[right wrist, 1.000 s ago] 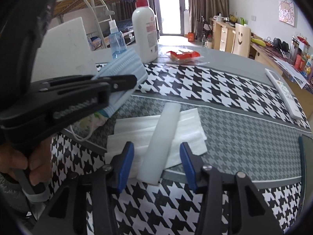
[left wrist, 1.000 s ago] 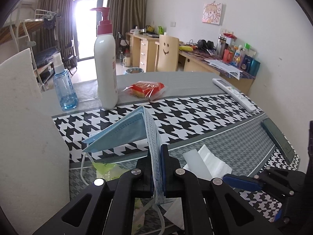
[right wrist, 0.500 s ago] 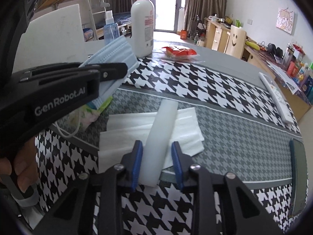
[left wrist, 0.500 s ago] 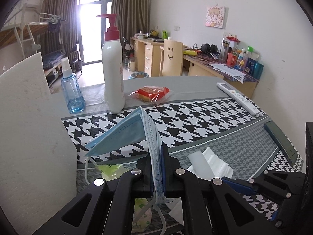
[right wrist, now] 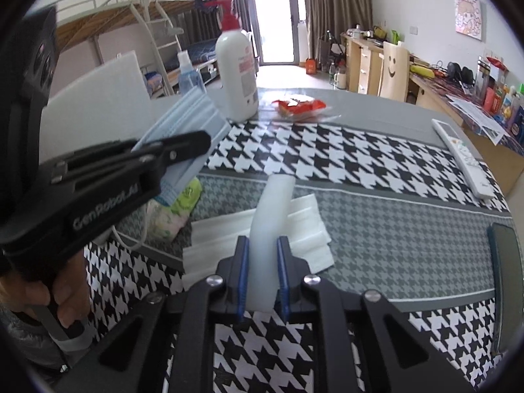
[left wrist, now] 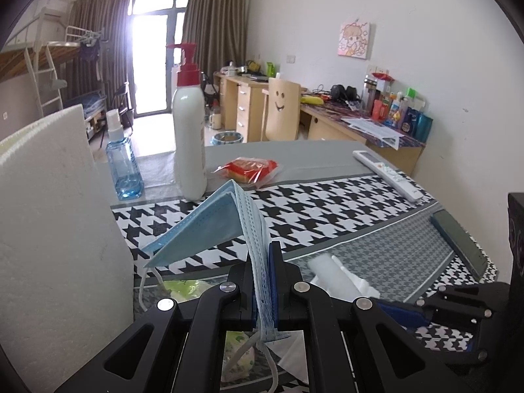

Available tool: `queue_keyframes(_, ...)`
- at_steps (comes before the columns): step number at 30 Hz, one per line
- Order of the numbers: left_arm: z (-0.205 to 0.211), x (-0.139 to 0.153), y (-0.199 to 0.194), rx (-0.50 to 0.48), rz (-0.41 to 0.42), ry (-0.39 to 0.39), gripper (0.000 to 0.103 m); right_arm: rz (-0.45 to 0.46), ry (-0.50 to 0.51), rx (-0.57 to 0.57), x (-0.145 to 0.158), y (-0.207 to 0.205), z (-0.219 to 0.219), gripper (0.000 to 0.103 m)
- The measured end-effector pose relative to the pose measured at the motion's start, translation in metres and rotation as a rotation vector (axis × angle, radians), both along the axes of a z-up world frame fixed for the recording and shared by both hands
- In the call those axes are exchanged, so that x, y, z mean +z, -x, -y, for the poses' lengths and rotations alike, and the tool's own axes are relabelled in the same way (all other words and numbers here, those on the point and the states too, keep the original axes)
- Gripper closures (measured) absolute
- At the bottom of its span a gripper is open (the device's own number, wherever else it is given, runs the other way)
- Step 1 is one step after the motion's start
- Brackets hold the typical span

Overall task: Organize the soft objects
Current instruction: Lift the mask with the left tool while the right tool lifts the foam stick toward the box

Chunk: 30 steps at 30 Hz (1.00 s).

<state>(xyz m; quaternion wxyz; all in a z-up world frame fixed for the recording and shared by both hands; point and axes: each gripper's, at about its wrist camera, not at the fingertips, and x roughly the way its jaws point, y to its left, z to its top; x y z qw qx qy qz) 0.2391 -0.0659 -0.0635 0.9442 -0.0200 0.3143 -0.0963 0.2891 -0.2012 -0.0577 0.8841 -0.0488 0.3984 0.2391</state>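
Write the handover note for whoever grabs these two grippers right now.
Left gripper: shut on the blue face mask, held up off the table, ear loops dangling.
Right gripper: jaws closing on the white foam strip, pads at its sides; the strip lies across the white folded tissue.
Also nearby: a green patterned packet under the mask.
Done: mask picked up, strip nearly gripped.
Left: finish the grip, lift the strip, place both items; then probably the tissue. No drop-off spot is evident from these views.

White foam strip (right wrist: pixel 268 229) gripped

The strip is pinched by the closing right gripper (right wrist: pixel 262 278) above white tissue sheets (right wrist: pixel 308 229).
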Motion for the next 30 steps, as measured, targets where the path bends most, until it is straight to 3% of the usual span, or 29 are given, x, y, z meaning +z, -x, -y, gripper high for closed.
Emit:
queue_keyframes(19, 0.007, 0.051, 0.050, -0.138, 0.142, 0.033, 0.097, 0.058, -0.051, -0.079, 0.023, 0.018, 0.028, 0.083)
queue_keyframes(30, 0.009, 0.068, 0.072, -0.194, 0.165, 0.054, 0.097, 0.097, -0.085, -0.072, 0.034, 0.033, 0.033, 0.083)
